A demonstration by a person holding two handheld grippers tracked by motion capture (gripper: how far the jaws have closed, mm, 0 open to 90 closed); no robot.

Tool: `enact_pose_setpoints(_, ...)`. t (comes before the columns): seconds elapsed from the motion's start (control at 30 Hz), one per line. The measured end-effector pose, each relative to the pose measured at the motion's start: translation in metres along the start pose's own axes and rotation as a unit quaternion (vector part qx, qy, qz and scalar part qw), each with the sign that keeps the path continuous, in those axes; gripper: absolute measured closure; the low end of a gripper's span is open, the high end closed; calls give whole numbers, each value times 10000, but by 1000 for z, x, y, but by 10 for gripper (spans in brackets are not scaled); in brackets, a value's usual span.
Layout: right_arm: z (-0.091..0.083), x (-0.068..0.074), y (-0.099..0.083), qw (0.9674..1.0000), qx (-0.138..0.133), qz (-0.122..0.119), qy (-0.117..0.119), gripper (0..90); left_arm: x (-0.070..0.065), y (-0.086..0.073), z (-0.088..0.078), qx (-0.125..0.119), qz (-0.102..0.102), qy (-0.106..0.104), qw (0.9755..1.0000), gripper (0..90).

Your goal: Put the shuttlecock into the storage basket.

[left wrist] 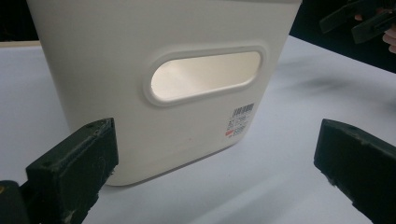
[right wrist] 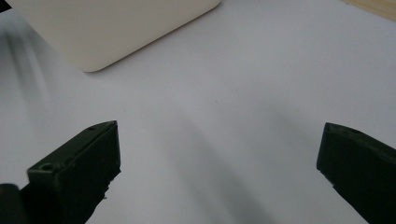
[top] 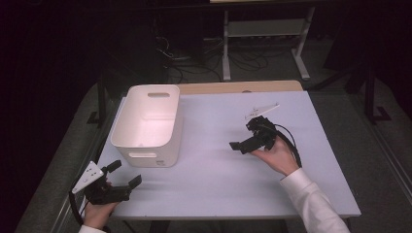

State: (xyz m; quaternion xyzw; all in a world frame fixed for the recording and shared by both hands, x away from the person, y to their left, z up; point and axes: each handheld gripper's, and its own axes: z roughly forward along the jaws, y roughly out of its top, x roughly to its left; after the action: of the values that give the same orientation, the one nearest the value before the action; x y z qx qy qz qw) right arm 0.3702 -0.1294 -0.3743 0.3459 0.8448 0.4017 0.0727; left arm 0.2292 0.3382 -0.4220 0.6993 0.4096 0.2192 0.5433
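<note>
Two tongs observed, both with jaws spread apart and holding nothing. Left tongs point(top: 121, 174) sit at the near left corner of the bench point(top: 218, 160), just beside the white bin point(top: 148, 124) and facing its handle slot point(left wrist: 205, 74). Right tongs point(top: 241, 141) hover over bare bench, well apart from the bin, which stands upright at the bench's left.

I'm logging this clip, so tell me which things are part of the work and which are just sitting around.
Part of the work:
white bin
left claw, open, facing the bin's handle slot
right claw, open over the table

Just sitting around:
metal rack behind the table
cables on the floor
</note>
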Motion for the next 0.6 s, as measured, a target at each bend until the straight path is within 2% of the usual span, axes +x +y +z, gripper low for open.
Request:
enact_pose_setpoints(0.27, -8, -6, -12, 9999, -146, 71, -50, 0, 0, 0, 0, -6, 6, -14, 10000, 0)
enact_pose_setpoints(0.37, -11, -7, -16, 9996, -179, 199, -47, 0, 0, 0, 0, -16, 31, -20, 10000, 0)
enact_pose_setpoints(0.47, -14, -10, -20, 9993, -299, 126, -168, 0, 0, 0, 0, 0, 34, -15, 10000, 0)
enact_pose_setpoints(0.6, -17, -11, -26, 9992, -286, 223, -182, 0, 0, 0, 0, -4, 32, -11, 10000, 0)
